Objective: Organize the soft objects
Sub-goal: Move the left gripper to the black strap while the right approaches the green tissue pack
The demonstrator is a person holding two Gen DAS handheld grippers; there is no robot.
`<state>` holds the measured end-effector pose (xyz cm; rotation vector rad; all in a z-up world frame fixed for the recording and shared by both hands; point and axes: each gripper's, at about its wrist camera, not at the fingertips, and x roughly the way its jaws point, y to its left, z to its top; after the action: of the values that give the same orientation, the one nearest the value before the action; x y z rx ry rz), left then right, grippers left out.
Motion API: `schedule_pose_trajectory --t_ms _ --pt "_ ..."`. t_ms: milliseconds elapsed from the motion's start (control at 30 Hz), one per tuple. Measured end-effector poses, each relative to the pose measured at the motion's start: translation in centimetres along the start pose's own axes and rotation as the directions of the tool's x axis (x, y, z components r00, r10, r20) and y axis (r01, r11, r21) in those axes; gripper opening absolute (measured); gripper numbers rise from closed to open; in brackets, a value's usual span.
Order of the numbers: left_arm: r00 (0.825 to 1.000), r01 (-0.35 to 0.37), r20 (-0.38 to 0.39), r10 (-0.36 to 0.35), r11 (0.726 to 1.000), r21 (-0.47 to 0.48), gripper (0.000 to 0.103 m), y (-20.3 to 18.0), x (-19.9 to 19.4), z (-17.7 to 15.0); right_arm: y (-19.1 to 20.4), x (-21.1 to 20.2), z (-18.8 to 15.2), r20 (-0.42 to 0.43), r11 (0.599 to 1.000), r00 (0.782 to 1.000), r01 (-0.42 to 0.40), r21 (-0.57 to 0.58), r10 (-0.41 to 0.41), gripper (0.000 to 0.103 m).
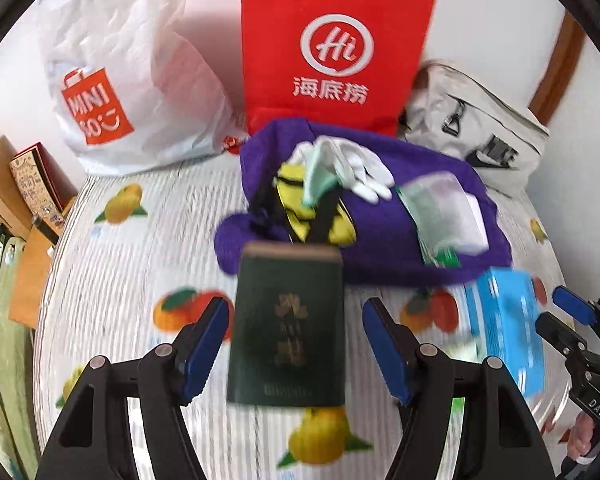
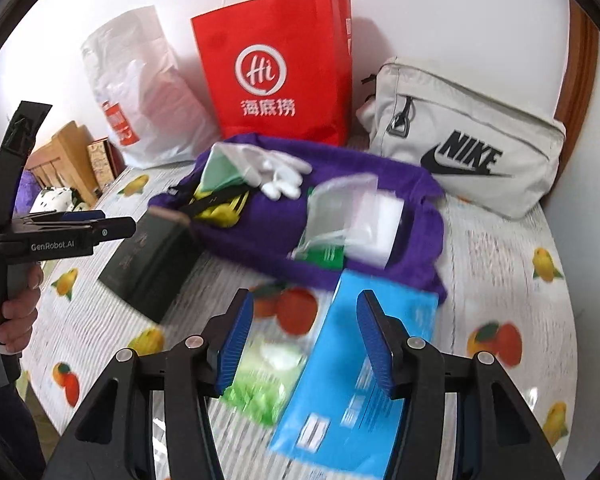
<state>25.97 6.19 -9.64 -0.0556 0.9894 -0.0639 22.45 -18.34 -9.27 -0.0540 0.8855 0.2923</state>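
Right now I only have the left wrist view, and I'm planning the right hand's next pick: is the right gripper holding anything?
Observer: No. The right gripper is open, with its pads apart and pressing on nothing. It hovers over a blue pack lying on the bedspread.
Operator: Is anything beside that pack?
Observer: A green packet lies against the pack's left edge.
Operator: Does the grey bag have any markings?
Observer: Yes, the grey bag has a black Nike logo on its front.
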Motion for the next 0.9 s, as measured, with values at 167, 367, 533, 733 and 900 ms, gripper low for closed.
schedule_pose_trajectory --t_ms 167,367,533,733,900 --pt "1.0 0.006 -0.012 -0.007 1.0 -0.02 0.067 0.0 -0.8 -3.4 1.6 -0.2 -2.7 -0.025 0.999 0.999 -0.027 -0.031 0.027 0.054" --pt "0.999 0.035 -0.037 -0.035 0.999 -0.017 0.067 -0.7 -1.0 -7.4 3.3 -0.7 -5.5 -0.028 0.998 0.999 -0.043 -0.049 0.041 0.054" --pt "0.997 0.063 -0.056 -0.062 0.998 0.021 0.067 -2.5 -0.3 -9.7 2.3 -2.4 -7.3 -0.014 0.999 1.0 -0.023 -0.034 0.022 0.054" --pt "0.992 0.099 -0.085 -0.095 0.994 0.045 0.067 -5.7 1.8 -11.5 0.2 -3.9 -9.5 -0.007 1.0 1.0 0.018 0.005 -0.018 0.054" --pt "0.989 0.114 -0.105 -0.108 0.992 0.059 0.067 -8.6 4.4 -12.3 -1.2 -3.4 -11.8 -0.041 0.999 0.999 0.024 0.033 -0.023 0.054"
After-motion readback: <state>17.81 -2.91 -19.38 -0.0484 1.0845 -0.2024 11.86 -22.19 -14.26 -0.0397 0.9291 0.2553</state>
